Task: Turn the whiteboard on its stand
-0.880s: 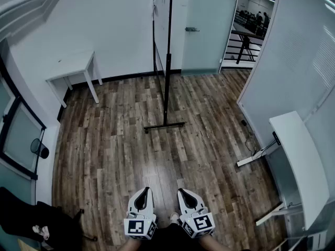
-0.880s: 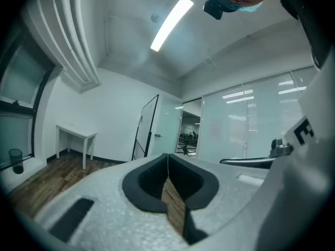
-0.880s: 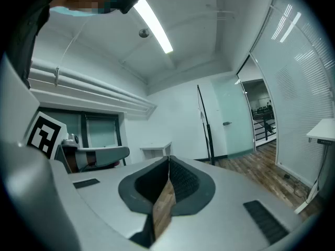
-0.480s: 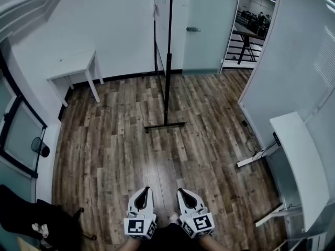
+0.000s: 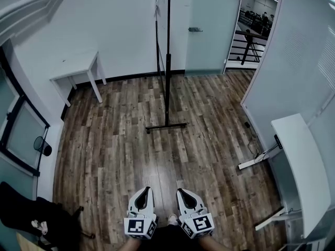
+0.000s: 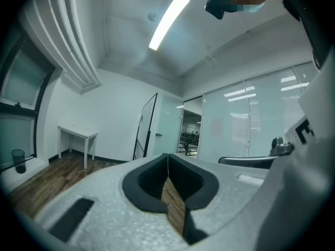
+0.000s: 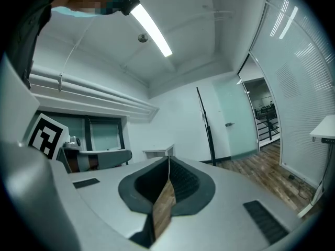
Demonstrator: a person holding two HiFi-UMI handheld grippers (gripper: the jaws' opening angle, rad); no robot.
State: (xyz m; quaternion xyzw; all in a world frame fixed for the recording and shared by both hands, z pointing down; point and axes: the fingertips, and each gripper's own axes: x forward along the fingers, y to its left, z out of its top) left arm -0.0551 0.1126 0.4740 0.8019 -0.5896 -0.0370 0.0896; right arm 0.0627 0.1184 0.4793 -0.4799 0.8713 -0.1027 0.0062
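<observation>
While the whiteboard (image 5: pixel 163 25) stands edge-on near the far wall (image 5: pixel 115 30), well away from the left gripper (image 5: pixel 143 192) and right gripper (image 5: pixel 185 193), both closed on nothing, best walk close, open them, then grip its frame to swivel.

Slight rightward drift of whiteboard (image 5: pixel 163 20) in head view.
</observation>
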